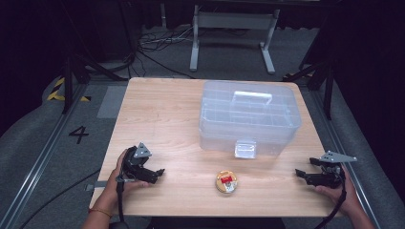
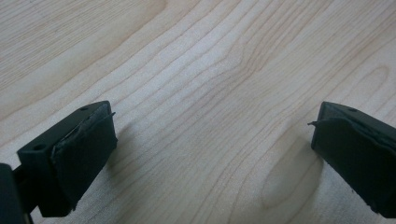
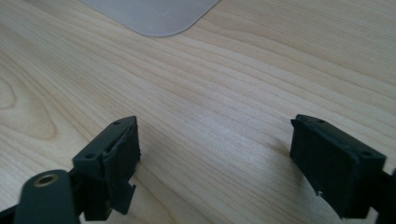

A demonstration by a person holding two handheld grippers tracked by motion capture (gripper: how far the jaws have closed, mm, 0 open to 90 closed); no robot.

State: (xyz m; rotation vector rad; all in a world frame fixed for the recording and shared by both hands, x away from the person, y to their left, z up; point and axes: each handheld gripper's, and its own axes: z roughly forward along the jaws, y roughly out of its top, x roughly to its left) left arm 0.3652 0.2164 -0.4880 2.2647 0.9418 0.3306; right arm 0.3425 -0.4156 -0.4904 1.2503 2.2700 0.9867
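High view: a wooden table [image 1: 167, 119] carries a clear plastic box [image 1: 248, 117] with a lid handle and a front latch [image 1: 246, 149], set toward the far right. A small round tin [image 1: 226, 182] with a red-and-white label lies on the near side, in front of the latch and apart from the box.

The left gripper [image 1: 160, 172] rests at the near left edge, pointing toward the tin but well apart from it. The right gripper [image 1: 300, 174] rests at the near right edge, also aimed inward. In the left gripper view, the left gripper [image 2: 212, 140] has its jaws spread wide over bare wood, with nothing between them. In the right gripper view, the right gripper [image 3: 215, 149] is likewise spread and empty; a corner of the box [image 3: 154, 16] appears beyond it.

Probable hazards:
- The tin is low and flat. Jaws descending too steeply are likely to strike the table or slide over the tin's top.
- A side approach with one jaw leading may push the tin away across the smooth wood.
- The box appears light; pressing on the latch one-handed could shift the box instead of releasing it.
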